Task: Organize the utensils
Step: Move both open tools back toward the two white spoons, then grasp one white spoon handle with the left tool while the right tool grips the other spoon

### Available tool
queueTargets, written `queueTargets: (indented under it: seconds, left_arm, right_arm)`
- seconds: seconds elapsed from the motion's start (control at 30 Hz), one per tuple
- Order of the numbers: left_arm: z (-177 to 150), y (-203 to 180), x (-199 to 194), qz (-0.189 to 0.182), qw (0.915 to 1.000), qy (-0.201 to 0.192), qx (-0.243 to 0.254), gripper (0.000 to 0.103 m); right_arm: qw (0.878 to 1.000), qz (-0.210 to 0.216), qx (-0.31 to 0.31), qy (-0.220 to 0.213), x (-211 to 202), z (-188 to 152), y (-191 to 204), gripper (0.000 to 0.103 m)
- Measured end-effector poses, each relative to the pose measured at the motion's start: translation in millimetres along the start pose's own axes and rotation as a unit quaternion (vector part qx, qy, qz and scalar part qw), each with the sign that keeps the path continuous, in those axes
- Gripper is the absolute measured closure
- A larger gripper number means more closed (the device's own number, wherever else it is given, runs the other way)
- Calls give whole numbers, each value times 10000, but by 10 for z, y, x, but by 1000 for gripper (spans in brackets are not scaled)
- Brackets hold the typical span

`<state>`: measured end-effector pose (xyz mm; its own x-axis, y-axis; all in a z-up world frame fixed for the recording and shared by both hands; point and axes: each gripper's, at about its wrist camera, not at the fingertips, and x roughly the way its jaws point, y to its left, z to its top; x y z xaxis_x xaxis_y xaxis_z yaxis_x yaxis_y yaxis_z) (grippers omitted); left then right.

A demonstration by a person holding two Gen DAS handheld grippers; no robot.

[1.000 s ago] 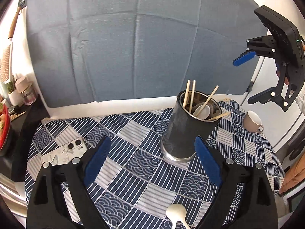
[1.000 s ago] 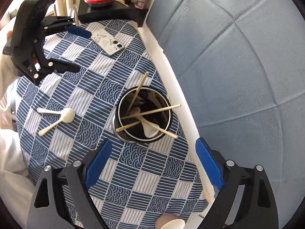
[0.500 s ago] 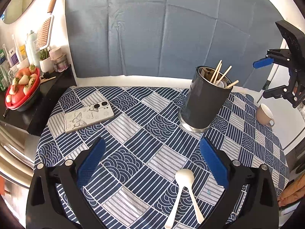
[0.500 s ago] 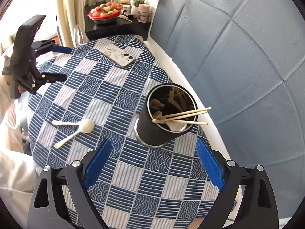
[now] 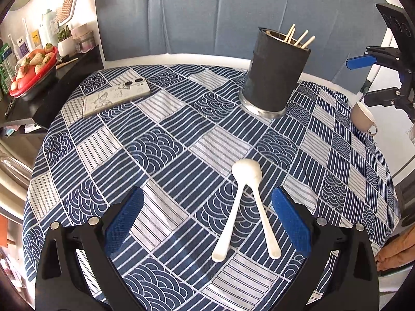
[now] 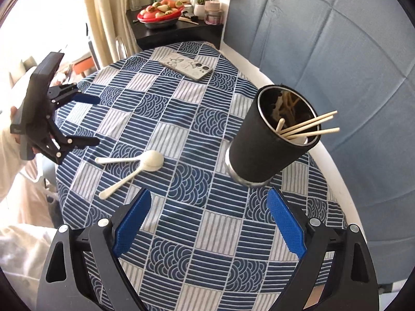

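Note:
Two white spoons (image 5: 246, 172) lie on the patterned tablecloth, bowls stacked and handles spread toward me. My left gripper (image 5: 207, 217) hangs open just above and behind them, with the handles between its blue pads and nothing gripped. A black utensil holder (image 5: 275, 77) with several chopsticks (image 5: 298, 37) stands at the far side. My right gripper (image 6: 208, 220) is open and empty, with the holder (image 6: 272, 140) just beyond its right finger. The spoons (image 6: 145, 163) lie to its left. Each gripper shows in the other's view: the left gripper (image 6: 93, 120) and the right gripper (image 5: 363, 80).
A phone (image 5: 116, 96) lies on the table (image 5: 160, 140) at the far left. A beige cup (image 5: 363, 116) stands near the right edge. A black shelf (image 6: 176, 33) beside the table holds a red fruit bowl (image 6: 160, 13) and jars. Blue cloth hangs behind.
Both grippers have drawn back from the holder and sunk toward the table. The spoons now lie between the left gripper's fingers, and the holder looks farther away.

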<state>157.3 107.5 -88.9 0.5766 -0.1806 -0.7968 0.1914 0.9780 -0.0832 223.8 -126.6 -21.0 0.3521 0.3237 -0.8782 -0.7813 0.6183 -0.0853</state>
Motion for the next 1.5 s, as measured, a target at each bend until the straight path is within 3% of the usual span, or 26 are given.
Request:
queueTargets:
  seconds: [0.57,0.8,0.93,1.03,1.07,1.1,1.37,1.5]
  left_arm:
    - [-423,-128,389,147,9957,830,380,8]
    - [-402,-217,602,168,9888,1264,782,33]
    - [-369,-265,657,108,9855,1422,923,42]
    - [-339,-368,654,-72,9799,1561,1240,62]
    - [-331,-388,653,-142,9788,1597,1273,73]
    - [-325,-391,649,-179,9790,1614,1233,91]
    - [-373,-168,593,-532,9847,1602,425,91]
    - [-419,-101,541,-498,9853,1599,336,91]
  right_arm:
    - [9980,329,546,28,373,-214,218,17]
    - [9943,514,928,-148,525,-258,305,17]
    - [9931,631,972,-159,606,-285,369,17]
    - [9921,674,1035,-204,654,-319,394,17]
    - [9915,687,1079,-223,668,-331,394,17]
    - [9905,728,1143,-226,688,-344,389,17]
    - [9868,857,1369,-147,825,-385,465,17]
    - [9861,969,1346,-91,920,-320,545,17]
